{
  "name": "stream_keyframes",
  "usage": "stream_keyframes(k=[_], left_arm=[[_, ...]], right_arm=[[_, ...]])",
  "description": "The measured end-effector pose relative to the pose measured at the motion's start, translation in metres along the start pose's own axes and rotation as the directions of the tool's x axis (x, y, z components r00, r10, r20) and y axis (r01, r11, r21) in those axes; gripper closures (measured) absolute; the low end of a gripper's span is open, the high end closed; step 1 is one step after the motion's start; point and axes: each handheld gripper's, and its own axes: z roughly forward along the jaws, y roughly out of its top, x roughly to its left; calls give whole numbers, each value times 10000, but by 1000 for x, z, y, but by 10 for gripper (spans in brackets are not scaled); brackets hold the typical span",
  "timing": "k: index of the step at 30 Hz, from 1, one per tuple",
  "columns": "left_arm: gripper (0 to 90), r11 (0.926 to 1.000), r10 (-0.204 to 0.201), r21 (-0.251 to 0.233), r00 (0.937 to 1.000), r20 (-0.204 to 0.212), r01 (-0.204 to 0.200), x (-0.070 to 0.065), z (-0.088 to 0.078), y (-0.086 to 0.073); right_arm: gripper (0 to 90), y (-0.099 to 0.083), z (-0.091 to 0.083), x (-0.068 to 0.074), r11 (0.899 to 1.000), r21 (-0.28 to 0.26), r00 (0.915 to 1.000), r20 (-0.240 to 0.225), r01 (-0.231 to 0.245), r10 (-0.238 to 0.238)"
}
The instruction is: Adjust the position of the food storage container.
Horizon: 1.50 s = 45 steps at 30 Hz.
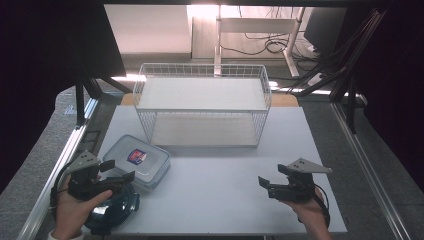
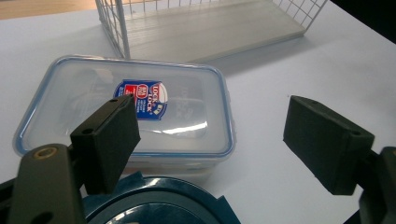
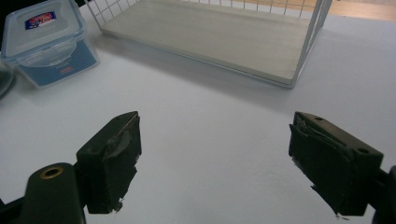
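The lidded box [image 2: 126,114] lies just ahead of the left claw [image 2: 215,144] — jaws wide, empty; the right claw [image 3: 215,163], equally wide, sits well apart.

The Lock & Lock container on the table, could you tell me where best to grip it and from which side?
Grip the clear Lock & Lock container across its short width, on the long side walls below the blue-rimmed lid, coming from above with the open left gripper nearest it. It lies flat; the wire shelf behind and round dark blue lid in front likely crowd a side approach.
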Motion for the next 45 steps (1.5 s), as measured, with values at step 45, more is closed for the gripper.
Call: stream_keyframes(k=[45], left_arm=[[320, 9935, -235, 1102, 9988, -431, 281, 56, 16, 24]], right_arm=[[205, 2, 1, 4, 9990, 447, 9987, 509, -58, 36]])
